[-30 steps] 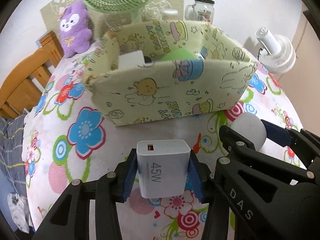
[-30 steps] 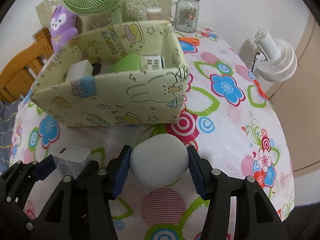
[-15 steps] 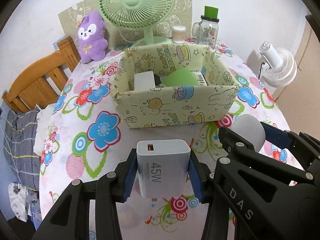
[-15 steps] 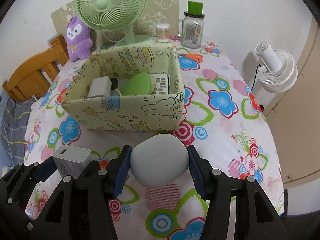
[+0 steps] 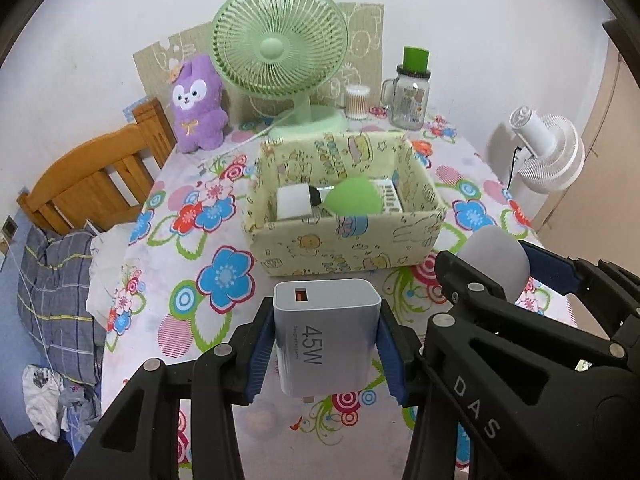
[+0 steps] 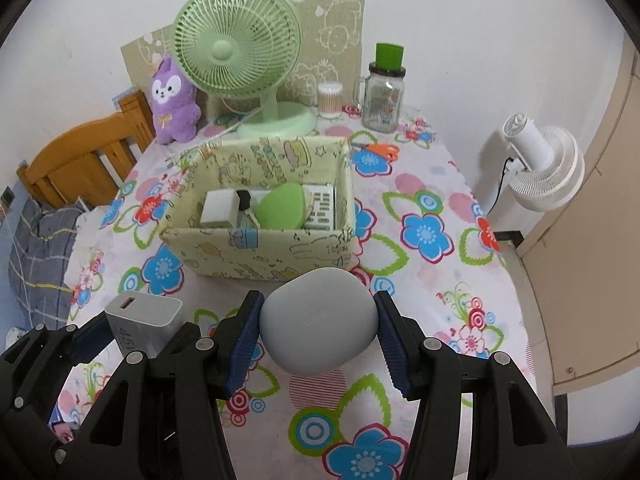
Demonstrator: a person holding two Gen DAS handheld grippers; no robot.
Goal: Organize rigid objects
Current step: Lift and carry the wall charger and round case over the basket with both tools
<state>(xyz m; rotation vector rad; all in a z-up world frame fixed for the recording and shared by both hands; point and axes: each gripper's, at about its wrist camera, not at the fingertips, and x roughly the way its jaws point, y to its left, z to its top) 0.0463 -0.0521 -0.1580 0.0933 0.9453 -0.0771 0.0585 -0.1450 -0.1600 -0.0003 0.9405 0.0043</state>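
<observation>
A: White and boxy, the charger (image 5: 326,338) with "45W" on it sits squeezed between the blue pads of the left hand-held gripper (image 5: 325,344). It hangs above the flowery tabletop (image 5: 224,280), on the near side of the yellow box (image 5: 344,248).

B: And the right hand-held gripper (image 6: 318,330)?

A: It is clamped on a pale grey egg-shaped thing (image 6: 318,320), also up in the air just in front of the box. The two hand-held grippers are side by side, very close (almost bumping).

B: What is in the box?

A: A white block (image 6: 220,208), a green rounded thing (image 6: 280,206) and a white thing with buttons (image 6: 322,210). The box is open on top.

B: Is there room around it?

A: To the right of the box the cloth is bare up to the tabletop edge. Behind the box stand a green fan (image 5: 280,48), a purple plush toy (image 5: 196,104) and a glass jar (image 5: 408,96), close to the wall.
</observation>
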